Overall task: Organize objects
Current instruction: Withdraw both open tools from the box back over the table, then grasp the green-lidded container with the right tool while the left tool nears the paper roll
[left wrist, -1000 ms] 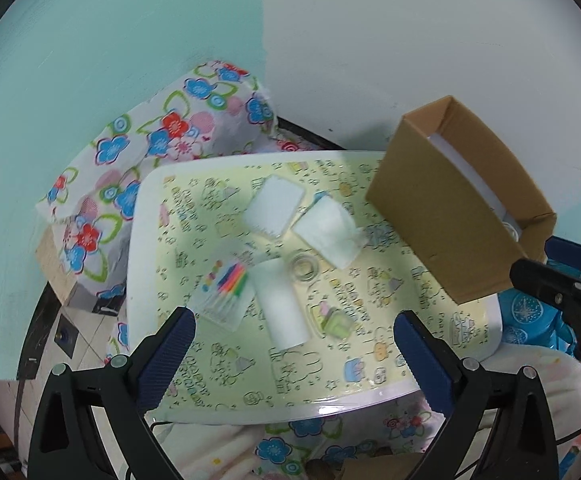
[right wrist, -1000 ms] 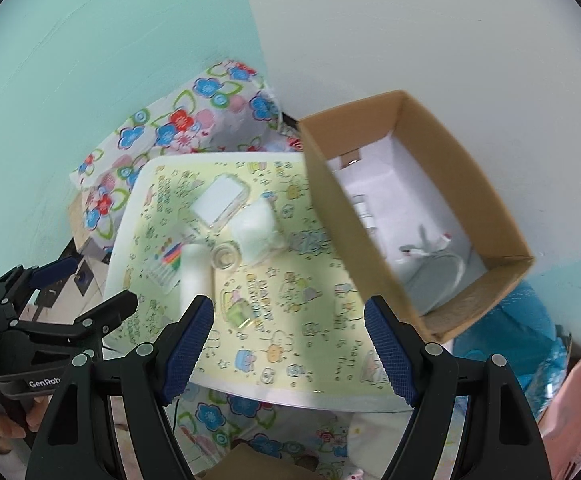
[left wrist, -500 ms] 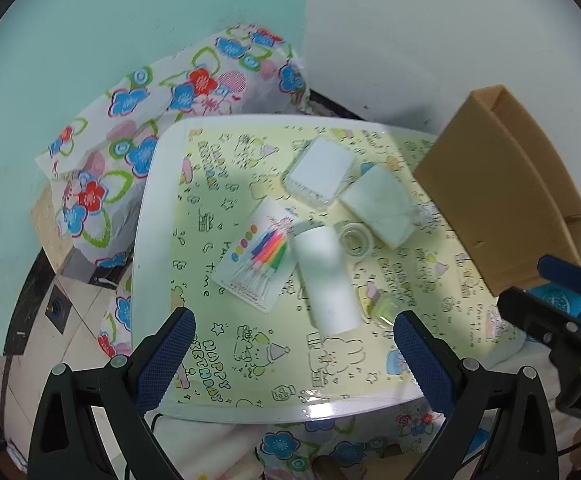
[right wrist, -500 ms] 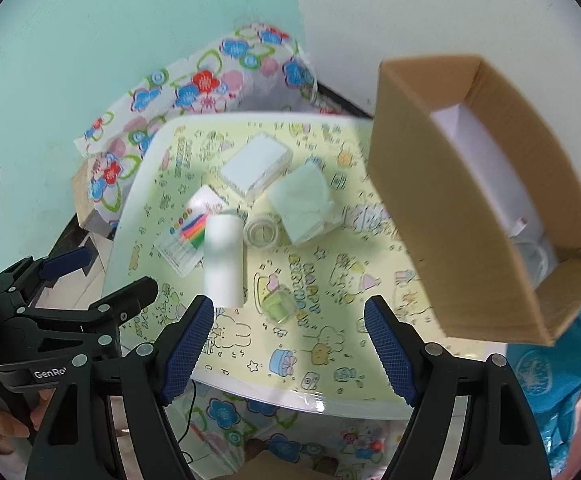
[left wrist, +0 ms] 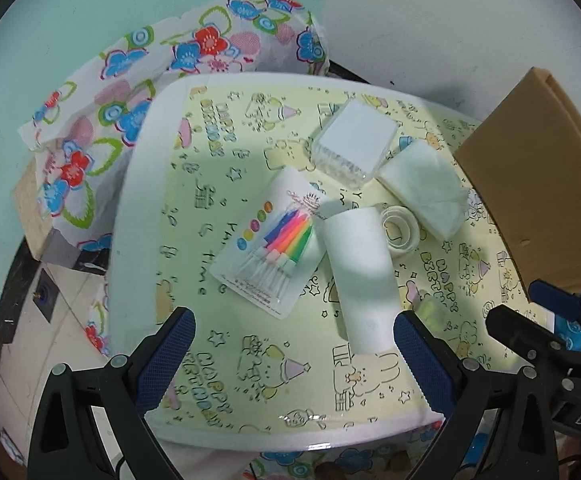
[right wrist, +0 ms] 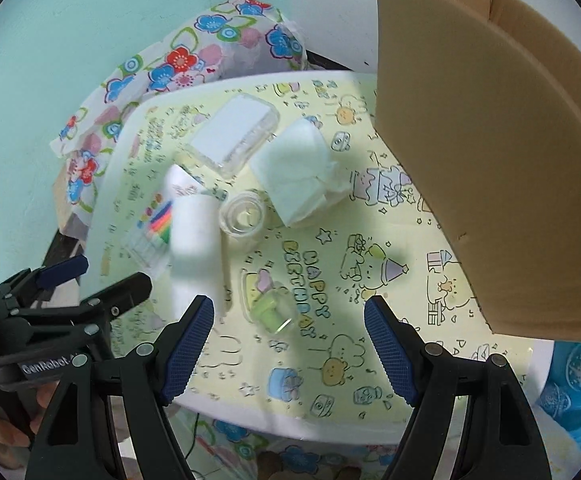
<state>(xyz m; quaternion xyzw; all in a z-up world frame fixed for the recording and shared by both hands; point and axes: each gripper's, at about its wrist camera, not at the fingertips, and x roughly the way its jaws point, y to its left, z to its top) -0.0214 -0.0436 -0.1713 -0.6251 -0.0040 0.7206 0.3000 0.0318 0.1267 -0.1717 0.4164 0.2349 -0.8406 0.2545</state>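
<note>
Both grippers hang spread wide and empty above the worktop, so nothing has been picked yet. Our left gripper points at the pack of birthday candles and the white roll, which lies just at the pack's 3 o'clock side and seems to overlap its edge. Our right gripper sits over a small clear jar with green contents, lying on its side. At the roll's 1 o'clock stands a clear round tub, with a folded white cloth beyond it and a clear lidded case at 11 o'clock from the cloth. The cardboard box, likely the place for all this, stands at the 3 o'clock edge of the worktop.

We see several ways this could slip. The things are crowded, so a wide jaw coming down on the roll could nudge the candle pack or knock the tub. The roll and the jar are round and lying flat; a pinch off their middle would likely send them rolling, perhaps toward the worktop's near edge. The candle pack is thin and flat, hard to get a finger under, and may slide on the glossy cover. Our two grippers are close beside each other, and reaching at once could make them collide. The box wall is tall on this side, so a low carry could strike it.
</note>
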